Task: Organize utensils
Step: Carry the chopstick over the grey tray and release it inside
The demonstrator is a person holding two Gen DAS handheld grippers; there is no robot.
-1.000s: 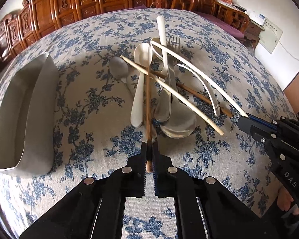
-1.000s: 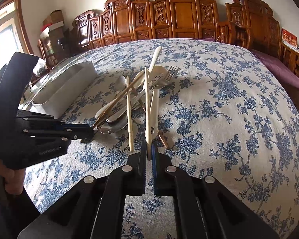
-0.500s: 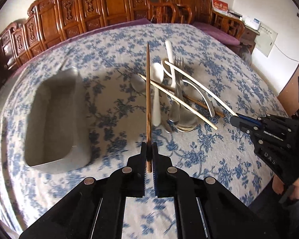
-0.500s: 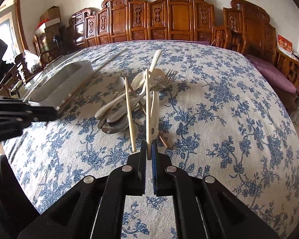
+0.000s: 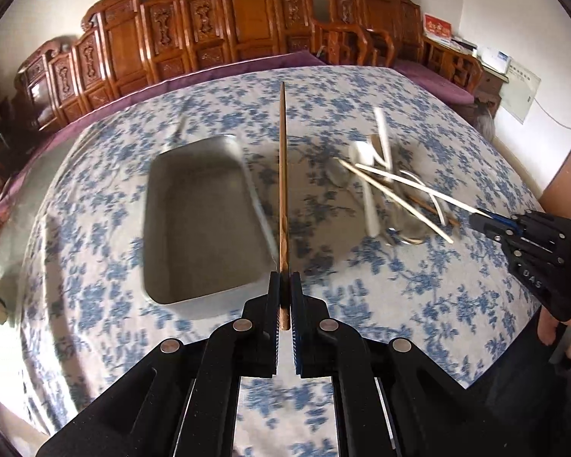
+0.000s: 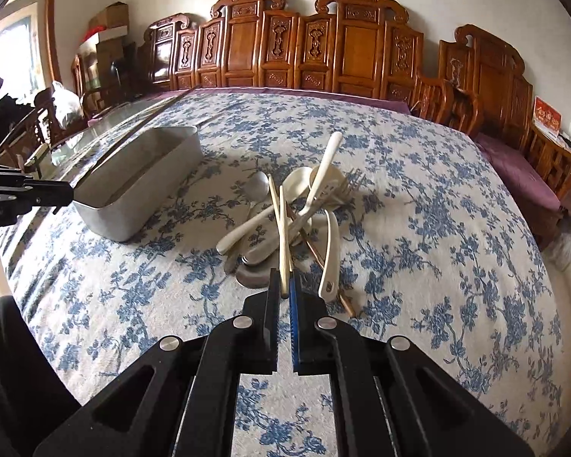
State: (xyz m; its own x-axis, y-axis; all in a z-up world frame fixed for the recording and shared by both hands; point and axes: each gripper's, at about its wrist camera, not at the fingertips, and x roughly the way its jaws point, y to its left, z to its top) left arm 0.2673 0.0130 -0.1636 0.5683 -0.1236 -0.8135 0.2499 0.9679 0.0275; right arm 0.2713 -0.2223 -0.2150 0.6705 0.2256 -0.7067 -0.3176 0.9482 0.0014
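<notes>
Motion blur is smearing my left wrist view: the metal tray (image 5: 194, 224), the utensil pile (image 5: 392, 194) and the floral tablecloth (image 5: 95, 266) are all reading soft. In my right wrist view the left gripper (image 6: 63, 194) is getting cut off by the frame edge, and the pile (image 6: 285, 221) is hiding the lower utensils.

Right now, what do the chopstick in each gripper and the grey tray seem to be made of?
Brown chopstick in the left gripper: probably wood, dark matte brown.
Pale chopstick in the right gripper: plastic or bamboo perhaps, smooth cream.
Tray: likely metal, dull grey sheen, thin walls.
</notes>
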